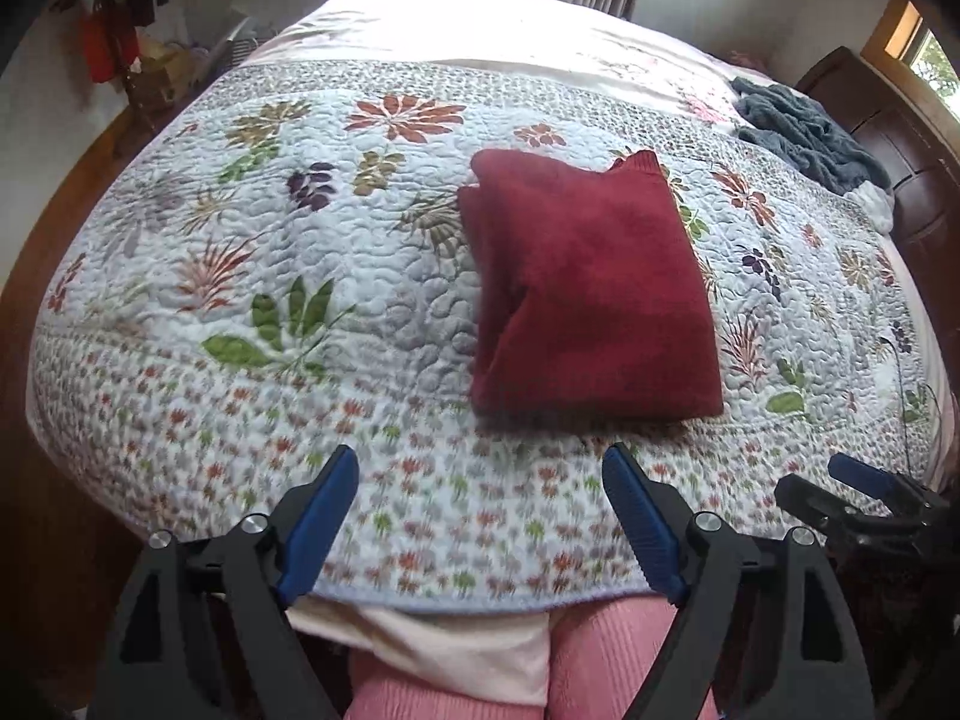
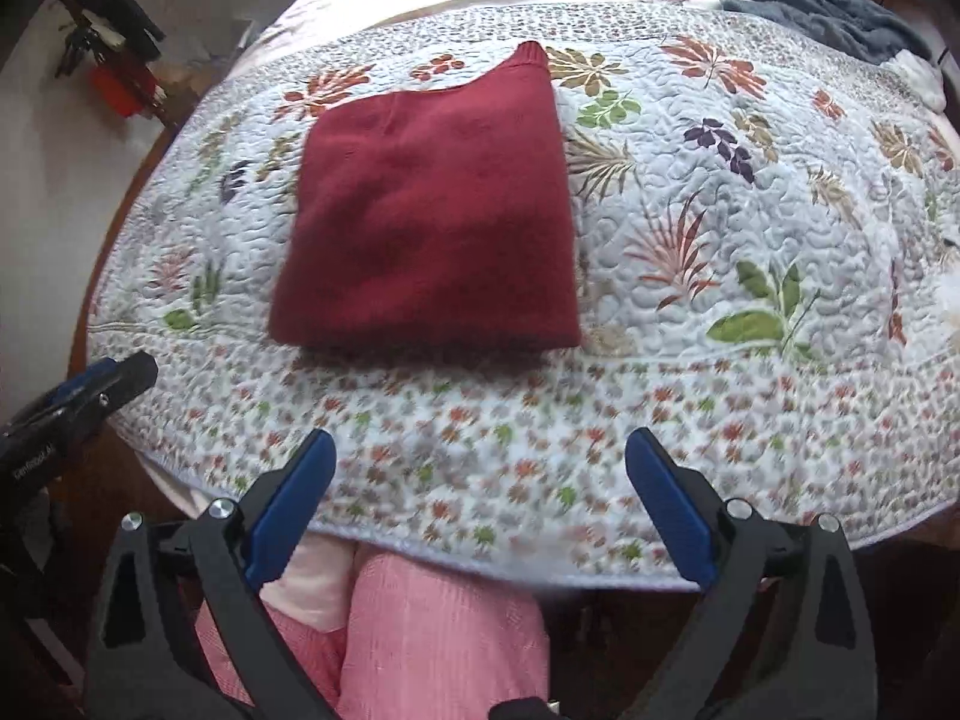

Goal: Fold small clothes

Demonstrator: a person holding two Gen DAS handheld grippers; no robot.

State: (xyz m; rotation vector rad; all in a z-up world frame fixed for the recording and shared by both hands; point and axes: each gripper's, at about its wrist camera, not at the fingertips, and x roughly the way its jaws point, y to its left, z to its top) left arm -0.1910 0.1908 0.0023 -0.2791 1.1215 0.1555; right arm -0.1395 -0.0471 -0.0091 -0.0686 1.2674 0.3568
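Both grippers, left gripper and right gripper, hang wide and empty over the bed's quilt. Red sweater lies folded beyond them.

The red sweater is soft, fuzzy cloth. The quilt is bumpy stitched cloth. The headboard is shiny dark wood.

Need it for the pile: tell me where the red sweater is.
The red sweater lies folded on the floral quilt, right of centre in the left wrist view, ahead of both open grippers.
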